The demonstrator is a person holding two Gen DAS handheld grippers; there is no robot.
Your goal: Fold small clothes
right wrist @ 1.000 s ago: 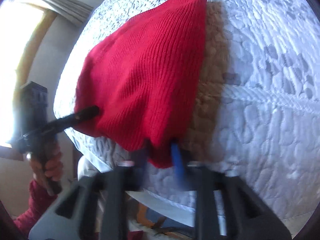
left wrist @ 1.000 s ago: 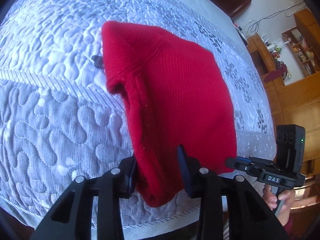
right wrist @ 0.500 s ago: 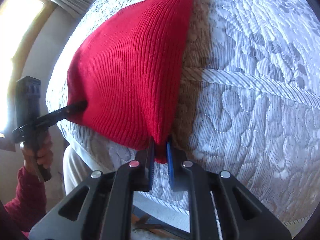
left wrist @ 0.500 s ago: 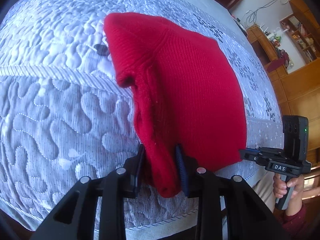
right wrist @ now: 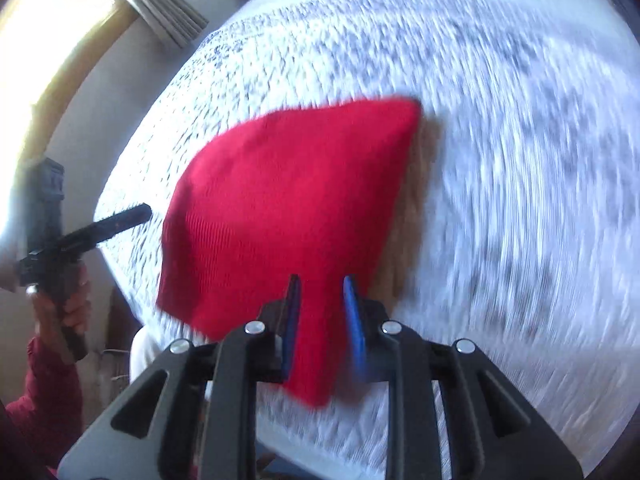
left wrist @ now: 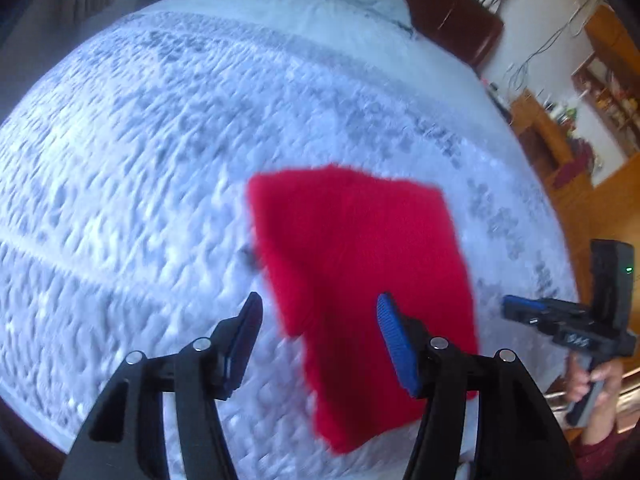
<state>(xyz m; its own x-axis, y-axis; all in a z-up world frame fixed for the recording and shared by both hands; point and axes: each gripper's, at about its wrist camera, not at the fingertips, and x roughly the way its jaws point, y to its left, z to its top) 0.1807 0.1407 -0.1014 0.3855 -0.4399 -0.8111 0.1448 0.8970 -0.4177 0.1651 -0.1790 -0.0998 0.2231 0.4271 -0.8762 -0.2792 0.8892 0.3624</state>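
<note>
the red knit garment [left wrist: 360, 264] is laid flat on the quilted bed [left wrist: 140, 168], near its front edge. the left tongs [left wrist: 318, 326] have just been opening; their pads are held apart, clear of the fabric. the right tongs [right wrist: 320, 304] have also been opening, slightly parted above the garment's near corner. the view is blurred.

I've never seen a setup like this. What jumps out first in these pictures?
A bright red knitted cloth lying on a white quilted bed near its front edge. Black hand-held grippers frame it: the left gripper stands open over one near corner, and the right gripper, narrower, has just been opening, cloth between its blue-padded fingers.
</note>
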